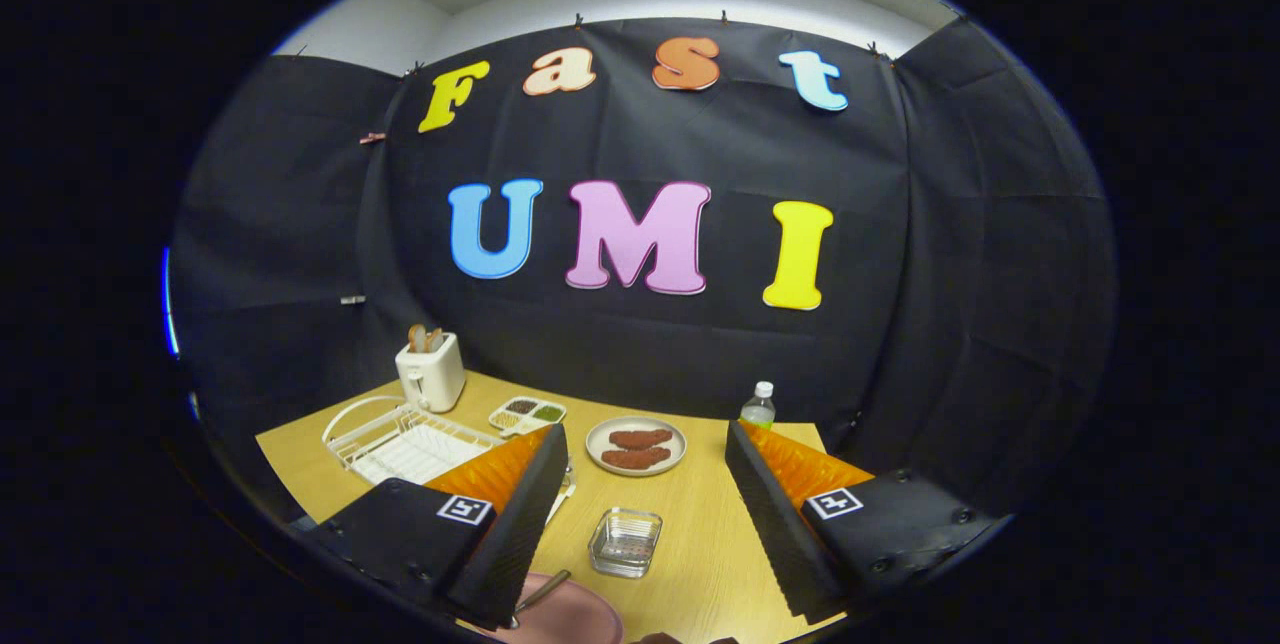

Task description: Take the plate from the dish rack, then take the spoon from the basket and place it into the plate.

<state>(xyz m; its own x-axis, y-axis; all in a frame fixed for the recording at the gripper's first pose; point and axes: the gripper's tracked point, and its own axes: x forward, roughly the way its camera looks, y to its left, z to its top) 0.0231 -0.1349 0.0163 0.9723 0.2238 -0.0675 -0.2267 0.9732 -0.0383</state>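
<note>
- Jaws (645,514) wide apart, nothing btwn them, raised over the tabletop (700,544)
- Pink plate (570,616) lies flat near the left jaw w/ spoon (543,591) resting on its rim – looks like task's end, jaws let go
- White dish rack (400,439) beyond left jaw
- Just ahead: glass dish (626,542); beyond: grey plate w/ patties (636,446), toaster (431,371), bottle (759,407) – none in the way
</note>
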